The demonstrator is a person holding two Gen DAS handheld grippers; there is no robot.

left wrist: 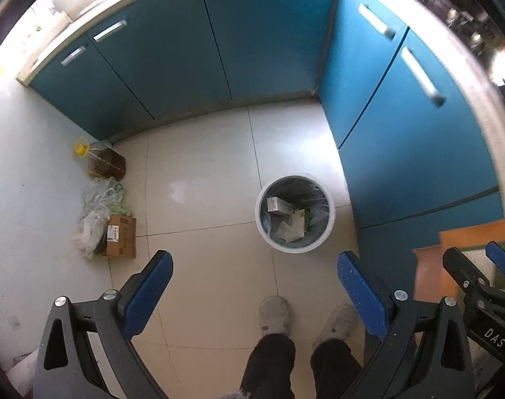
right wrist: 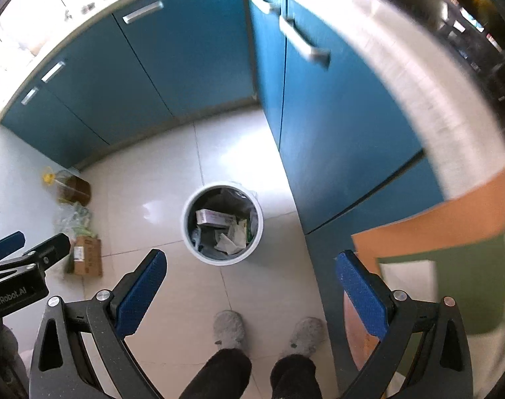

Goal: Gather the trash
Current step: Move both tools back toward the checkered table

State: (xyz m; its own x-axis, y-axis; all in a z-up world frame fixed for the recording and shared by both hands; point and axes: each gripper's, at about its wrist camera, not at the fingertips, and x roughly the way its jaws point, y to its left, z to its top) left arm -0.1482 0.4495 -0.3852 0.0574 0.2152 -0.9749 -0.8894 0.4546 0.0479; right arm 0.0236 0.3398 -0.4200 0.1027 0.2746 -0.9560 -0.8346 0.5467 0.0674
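A round white trash bin [left wrist: 330, 222] with a dark liner stands on the tiled floor and holds boxes and crumpled paper [left wrist: 290, 222]. It also shows in the right wrist view [right wrist: 259, 232]. My left gripper [left wrist: 254, 282] is open and empty, held high above the floor, nearer me than the bin. My right gripper [right wrist: 250, 281] is open and empty at a similar height. The right gripper shows at the right edge of the left wrist view [left wrist: 475, 266], and the left gripper at the left edge of the right wrist view [right wrist: 29, 244].
Blue cabinets [left wrist: 259, 50] line the back and right. By the left wall stand an oil jug [left wrist: 102, 163], plastic bags [left wrist: 99, 209] and a cardboard box [left wrist: 121, 237]. An orange and green board [right wrist: 451, 239] lies at right. The person's feet [left wrist: 275, 314] stand below.
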